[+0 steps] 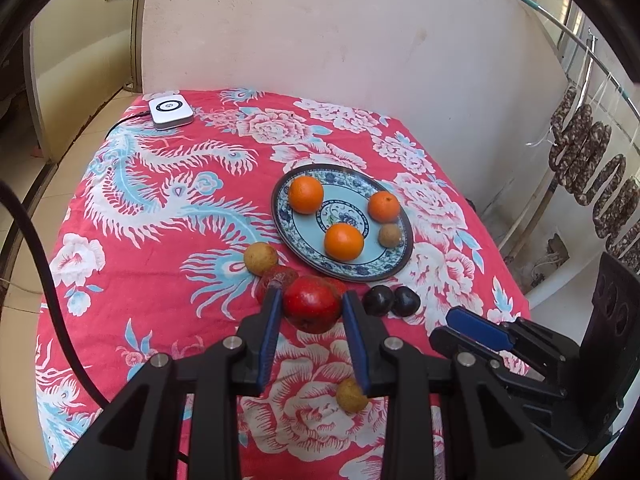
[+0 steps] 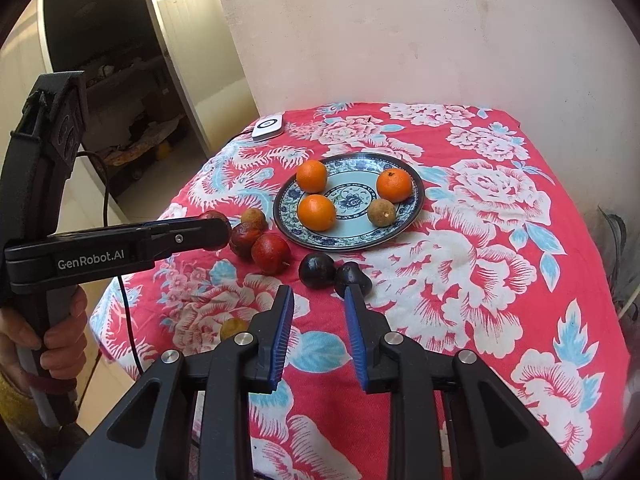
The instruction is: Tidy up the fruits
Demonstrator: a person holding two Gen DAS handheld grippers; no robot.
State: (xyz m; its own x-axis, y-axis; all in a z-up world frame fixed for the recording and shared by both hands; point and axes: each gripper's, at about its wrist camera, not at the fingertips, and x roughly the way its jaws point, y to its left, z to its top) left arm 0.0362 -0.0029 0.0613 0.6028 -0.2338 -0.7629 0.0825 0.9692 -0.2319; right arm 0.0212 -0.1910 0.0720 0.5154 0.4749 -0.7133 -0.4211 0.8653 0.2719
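Slippage is the chief risk. The left gripper (image 1: 311, 294) has its jaws drawn in on a red fruit (image 1: 312, 308), blue pads pressing its two sides. The fruit is round and glossy, so a grip off the widest part could squeeze it out and send it rolling across the tablecloth (image 1: 160, 280), perhaps off the near edge. Whether it is clear of the cloth cannot be told.

Two more red fruits (image 2: 270, 254) sit just behind it, and a tan fruit (image 1: 261, 258) lies to their left. A low carry could knock these.

The plate (image 1: 352, 276) lies just beyond, right of centre. It already holds three oranges (image 1: 306, 195) and a small brown fruit (image 1: 390, 236). They are spread around its middle, so a careless drop could strike one or bump it over the shallow rim. Another tan fruit (image 1: 351, 395) lies near, below the left gripper, where a lowered hand might nudge it.

The right gripper (image 2: 317, 292) hovers empty. Its jaws stand a little apart with only cloth between them. It sits close to two dark fruits (image 2: 317, 270), and a forward drift could roll them.

Both grippers tilt steeply down toward the table from its near side. In the right wrist view the left gripper shows side-on at the left, reaching in toward the red fruits. The person's hand (image 2: 60, 332) is wrapped around its handle at the lower left.
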